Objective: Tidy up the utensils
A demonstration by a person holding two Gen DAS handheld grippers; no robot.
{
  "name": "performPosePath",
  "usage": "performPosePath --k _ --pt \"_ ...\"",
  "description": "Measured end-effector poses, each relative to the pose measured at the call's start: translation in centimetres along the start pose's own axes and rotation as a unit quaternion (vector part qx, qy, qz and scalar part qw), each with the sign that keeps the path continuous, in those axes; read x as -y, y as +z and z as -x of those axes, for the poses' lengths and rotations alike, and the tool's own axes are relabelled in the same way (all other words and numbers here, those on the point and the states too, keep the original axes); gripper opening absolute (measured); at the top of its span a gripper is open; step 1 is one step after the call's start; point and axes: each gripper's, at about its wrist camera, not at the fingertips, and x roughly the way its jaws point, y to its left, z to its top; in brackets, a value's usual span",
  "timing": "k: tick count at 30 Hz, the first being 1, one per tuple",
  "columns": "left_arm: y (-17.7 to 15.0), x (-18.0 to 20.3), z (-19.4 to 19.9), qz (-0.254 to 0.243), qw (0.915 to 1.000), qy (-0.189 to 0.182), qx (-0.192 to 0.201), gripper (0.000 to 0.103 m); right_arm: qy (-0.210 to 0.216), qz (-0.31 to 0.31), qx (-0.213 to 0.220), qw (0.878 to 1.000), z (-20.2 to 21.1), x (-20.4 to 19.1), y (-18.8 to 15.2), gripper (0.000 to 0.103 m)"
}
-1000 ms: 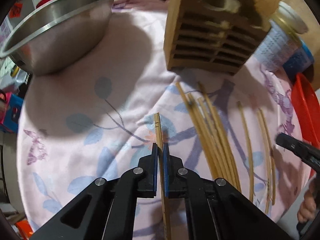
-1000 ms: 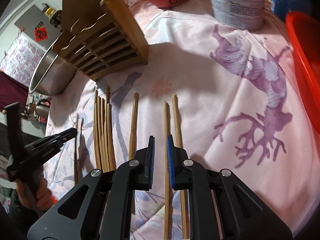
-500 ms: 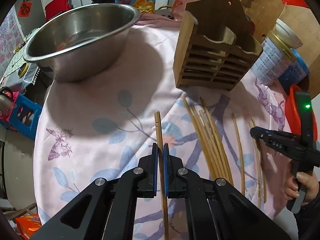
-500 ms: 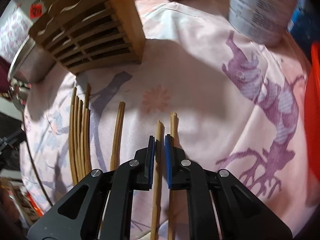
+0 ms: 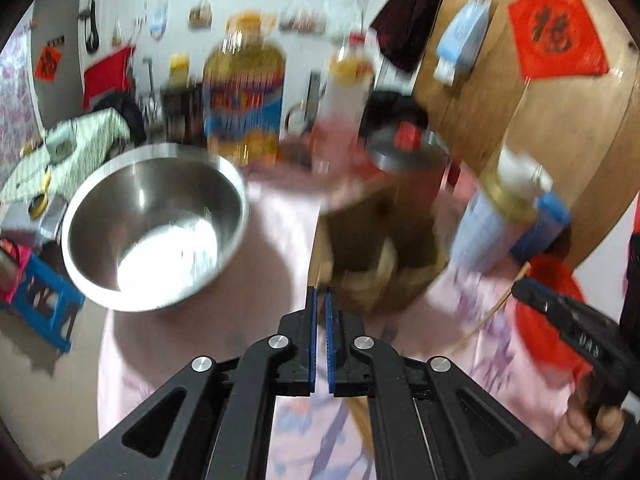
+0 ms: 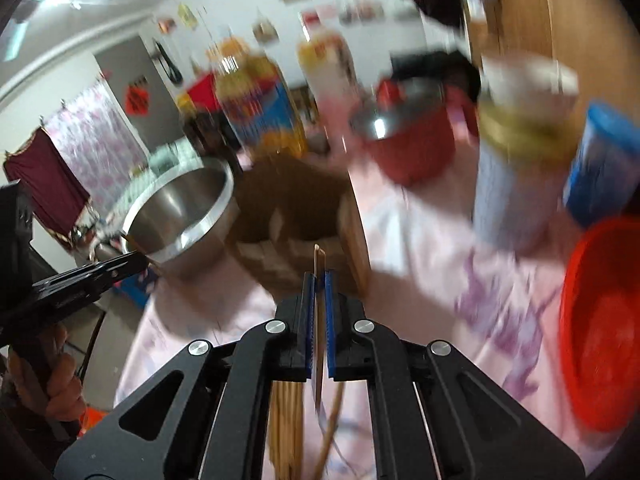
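Steel bowl (image 5: 154, 226) empty, wooden holder (image 6: 296, 216) blurred, both jaws clenched on a chopstick (image 6: 319, 268) each.

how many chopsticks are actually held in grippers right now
2. One chopstick is pinched in the right gripper; another chopstick is in the left gripper. More lie on the cloth below, partly hidden.

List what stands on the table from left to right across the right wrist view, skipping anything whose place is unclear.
Steel bowl → wooden utensil holder → red pot with a metal lid → pale blue canister with a gold band → blue container → red basin.
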Motion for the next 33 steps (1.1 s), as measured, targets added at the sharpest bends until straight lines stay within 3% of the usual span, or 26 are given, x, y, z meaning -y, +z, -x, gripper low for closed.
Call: performPosePath --k 2,7,13,16,20,27,28,31,33 --pt "2.3 0.6 0.7 -0.002 0.9997 -0.003 0.025 0.004 -0.007 0.014 0.037 0.999 1.0 -0.8 2.1 0.005" --pt "7.3 1.8 2.7 -0.008 0.9972 -0.021 0.071 0.004 -0.010 0.040 0.077 0.996 2.3 -2.7 6.6 0.004" --pt "9.0 2.7 2.8 -0.024 0.9961 -0.028 0.080 0.005 -0.001 0.050 0.055 0.997 0.9 -2.8 7.3 0.005" --pt "6.8 1.4 0.8 -0.023 0.9983 -0.026 0.048 0.005 -0.010 0.016 0.023 1.000 -0.5 -0.3 5.0 0.009" --pt "1.6 -1.4 -3.8 -0.009 0.9993 -0.008 -0.036 0.005 -0.015 -0.055 -0.037 0.998 -2.8 4.5 1.1 0.012" --pt "-6.4 -3.5 -10.8 0.008 0.9893 0.008 -0.146 0.005 -0.038 -0.136 -0.089 0.986 -3.7 9.4 -4.6 0.020" --pt "-7.3 -3.3 -11.8 0.006 0.9874 0.008 -0.158 0.009 -0.043 -0.138 -0.092 0.985 -3.8 9.5 -5.0 0.021" --pt "-9.0 -2.3 -14.1 -0.006 0.9844 0.011 -0.176 0.037 -0.054 -0.139 -0.100 0.984 -3.8 9.7 -5.6 0.026" --pt "-10.2 -1.4 -15.4 -0.020 0.9823 0.011 -0.186 0.039 -0.062 -0.138 -0.101 0.983 -3.6 9.7 -5.9 0.029"
